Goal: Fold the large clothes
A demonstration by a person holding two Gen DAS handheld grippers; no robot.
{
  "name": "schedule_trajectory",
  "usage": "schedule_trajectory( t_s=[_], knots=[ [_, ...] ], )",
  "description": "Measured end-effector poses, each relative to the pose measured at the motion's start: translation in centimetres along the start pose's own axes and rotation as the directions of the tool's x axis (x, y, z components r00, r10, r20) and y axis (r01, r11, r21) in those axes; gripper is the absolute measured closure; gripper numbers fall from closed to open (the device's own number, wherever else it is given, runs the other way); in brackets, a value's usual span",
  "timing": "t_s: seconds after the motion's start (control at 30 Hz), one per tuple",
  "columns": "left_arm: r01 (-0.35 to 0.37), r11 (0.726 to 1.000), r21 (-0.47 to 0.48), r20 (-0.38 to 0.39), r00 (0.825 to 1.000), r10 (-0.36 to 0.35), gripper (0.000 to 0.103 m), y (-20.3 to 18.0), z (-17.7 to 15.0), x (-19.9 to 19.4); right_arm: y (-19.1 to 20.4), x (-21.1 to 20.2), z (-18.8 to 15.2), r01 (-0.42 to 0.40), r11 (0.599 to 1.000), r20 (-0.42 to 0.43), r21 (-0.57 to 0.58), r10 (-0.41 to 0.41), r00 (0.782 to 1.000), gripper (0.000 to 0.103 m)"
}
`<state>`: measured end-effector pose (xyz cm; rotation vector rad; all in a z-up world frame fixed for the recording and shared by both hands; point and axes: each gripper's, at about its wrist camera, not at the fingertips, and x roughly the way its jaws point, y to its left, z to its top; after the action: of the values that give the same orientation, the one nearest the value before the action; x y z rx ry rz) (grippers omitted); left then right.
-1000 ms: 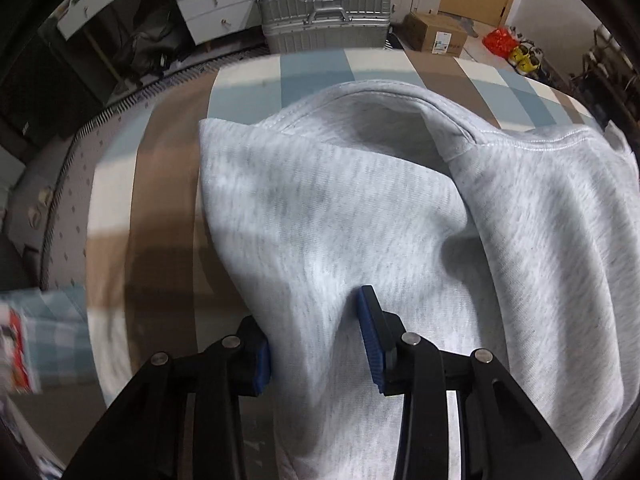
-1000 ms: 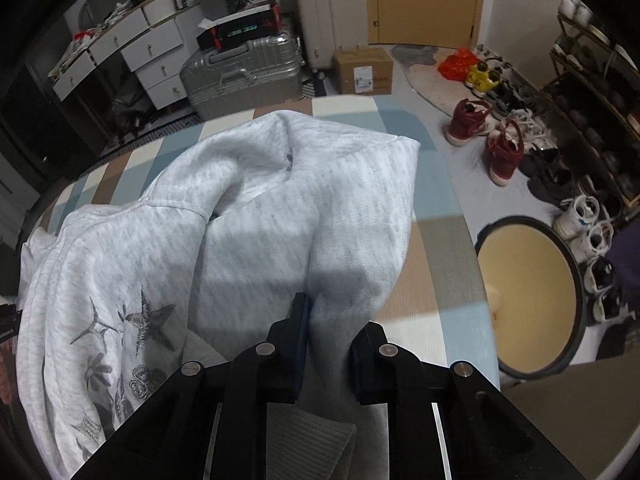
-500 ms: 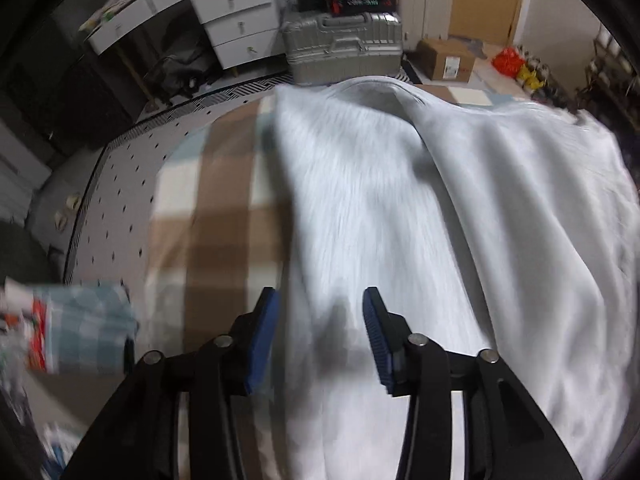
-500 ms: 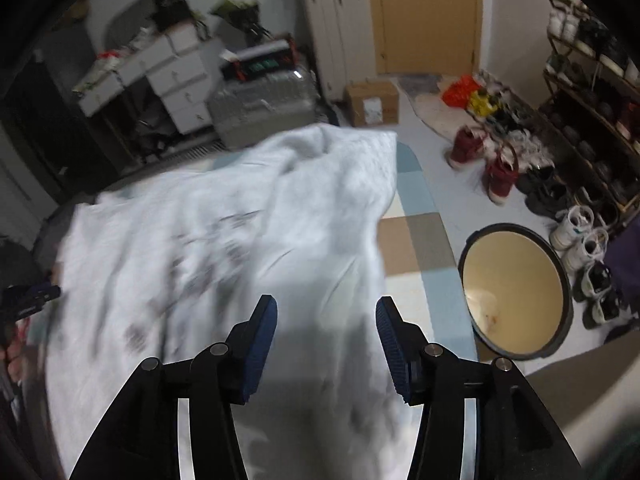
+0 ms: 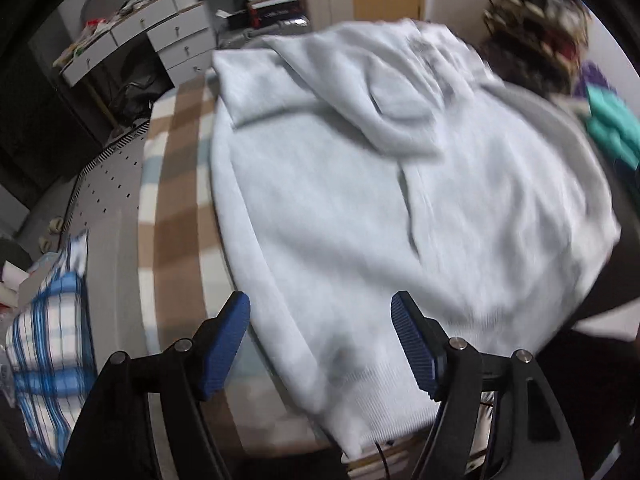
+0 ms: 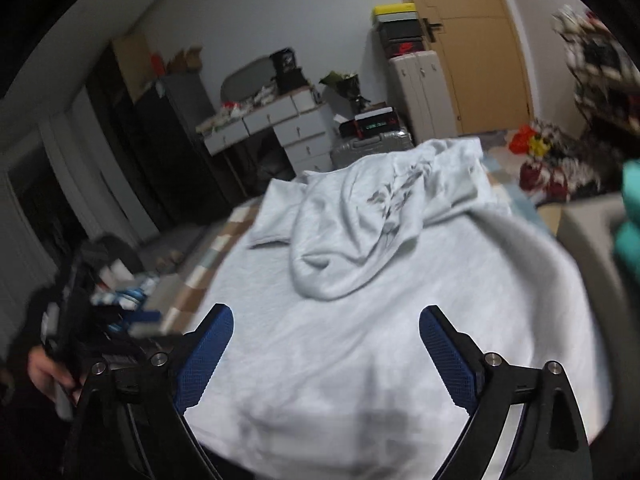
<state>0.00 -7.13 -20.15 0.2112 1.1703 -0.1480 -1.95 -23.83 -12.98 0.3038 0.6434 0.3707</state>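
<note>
A light grey hooded sweatshirt [image 5: 360, 216] lies spread over a table with a brown, white and blue checked cloth [image 5: 176, 216]. Its hood and a printed part are bunched at the far end [image 6: 384, 208]. My left gripper [image 5: 320, 344] hangs above the near hem, its jaws opening, and the cloth lies below them without being pinched. My right gripper [image 6: 324, 352] also hovers over the near part of the sweatshirt [image 6: 360, 320], jaws opening wide, nothing gripped between the blue pads [image 6: 444, 356].
A blue checked cloth [image 5: 48, 344] lies at the left beside the table. White drawers [image 5: 176, 40] and a silver suitcase [image 6: 372, 144] stand behind it. A shoe rack [image 5: 536, 28] and teal items [image 5: 612, 128] are at the right. A hand [image 6: 44, 372] shows at the left in the right wrist view.
Both grippers let go of the sweatshirt and drew back towards the near edge, jaws spreading. The garment now lies laid out, with the hood end far away.
</note>
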Motion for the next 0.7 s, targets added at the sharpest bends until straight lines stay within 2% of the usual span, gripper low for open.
schedule_trajectory(
  t_s=[0.07, 0.13, 0.2, 0.23, 0.3, 0.43, 0.53, 0.6, 0.7],
  knots=[
    [-0.041, 0.999, 0.034, -0.056, 0.998, 0.043, 0.034, -0.8, -1.5, 1.5, 0.0, -0.8, -1.9, 0.004, 1.0, 0.045, -0.008, -0.003, 0.999, 0.008],
    [-0.088, 0.995, 0.043, -0.096, 0.991, 0.092, 0.034, -0.9, -2.7, 2.5, 0.4, -1.3, -2.1, 0.038, 0.999, 0.028, -0.027, -0.037, 0.999, 0.008],
    [-0.1, 0.995, 0.026, -0.119, 0.988, 0.103, 0.034, -0.5, -3.5, 3.3, 0.3, -2.4, -2.2, 0.025, 0.999, 0.108, -0.027, -0.022, 0.994, 0.005],
    [-0.097, 0.995, 0.006, -0.119, 0.988, 0.097, 0.034, -0.2, -3.8, 3.4, 0.3, -2.5, -2.0, 0.03, 0.999, 0.115, -0.025, -0.027, 0.993, 0.0],
    [-0.096, 0.995, -0.026, -0.107, 0.99, 0.093, 0.034, 0.2, -4.1, 3.2, 0.0, -2.1, -1.7, 0.029, 0.999, 0.108, -0.013, -0.028, 0.994, 0.0],
    [-0.107, 0.994, 0.0, -0.069, 0.992, 0.107, 0.031, 0.7, -4.1, 3.4, -0.1, -1.0, -2.1, 0.045, 0.999, 0.042, 0.001, -0.045, 0.998, 0.0],
    [-0.163, 0.987, -0.004, -0.078, 0.984, 0.162, 0.031, 2.1, -3.9, 3.7, 0.1, -1.2, -2.5, 0.051, 0.999, 0.042, -0.012, -0.05, 0.998, 0.0],
    [-0.174, 0.985, -0.023, -0.093, 0.981, 0.171, 0.032, 3.1, -4.2, 3.6, 0.0, -1.3, -2.7, 0.043, 0.999, 0.038, -0.008, -0.043, 0.998, 0.0],
    [-0.108, 0.992, -0.071, -0.064, 0.993, 0.103, 0.032, 3.9, -4.8, 1.8, -0.4, -1.0, -2.8, 0.025, 0.999, 0.02, 0.024, -0.026, 0.999, 0.0]
  ],
)
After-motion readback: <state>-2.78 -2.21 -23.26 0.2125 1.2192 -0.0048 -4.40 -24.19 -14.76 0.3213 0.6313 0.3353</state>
